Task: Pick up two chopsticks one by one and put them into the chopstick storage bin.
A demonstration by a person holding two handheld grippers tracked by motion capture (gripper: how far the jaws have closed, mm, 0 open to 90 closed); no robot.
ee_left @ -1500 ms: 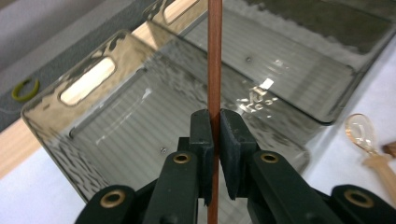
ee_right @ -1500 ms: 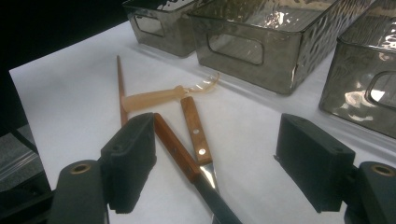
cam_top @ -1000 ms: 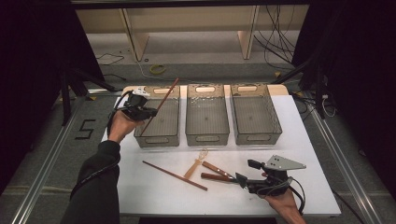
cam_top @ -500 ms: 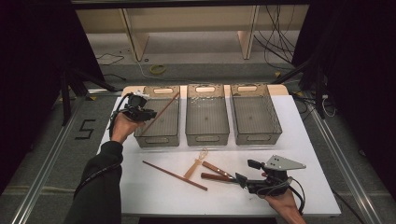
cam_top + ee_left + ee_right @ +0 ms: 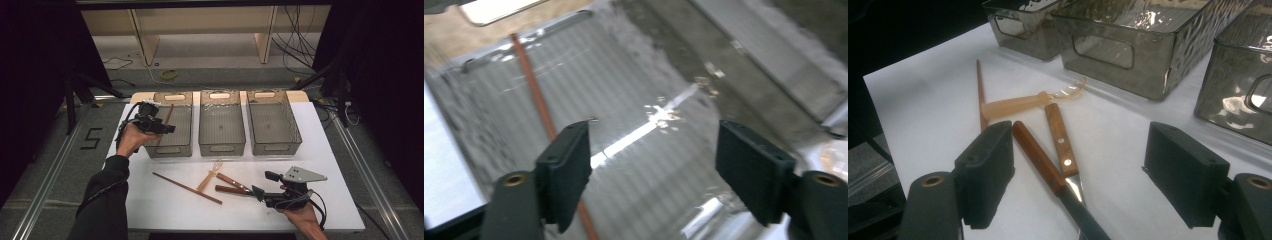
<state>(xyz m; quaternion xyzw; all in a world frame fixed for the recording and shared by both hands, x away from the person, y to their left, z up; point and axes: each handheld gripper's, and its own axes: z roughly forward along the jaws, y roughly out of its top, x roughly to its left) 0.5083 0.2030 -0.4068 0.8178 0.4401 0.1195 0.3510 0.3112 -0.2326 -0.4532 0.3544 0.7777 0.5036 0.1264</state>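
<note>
High view: left gripper (image 5: 165, 128) at upper left, over the left bin (image 5: 172, 150); jaws have just been opening, nothing between them, one chopstick (image 5: 166, 117) lies inside, long axis up-down. Right gripper (image 5: 262, 187) at lower right, jaws wide, empty; two knives (image 5: 231, 185) just left of it, handles pointing left. "5" taped on floor (image 5: 92, 138).

Left gripper view: chopstick (image 5: 538, 100) by the left jaw, on the bin floor.

Right gripper view: knife handles (image 5: 1040, 160) between the wide jaws, running up-frame; right hand nearer. No brands.

Left tongs (image 5: 167, 128): black jaws, brass screw inserts, black cable, black sleeve behind. Right tongs (image 5: 261, 193): same, grey triangular plate above.
</note>
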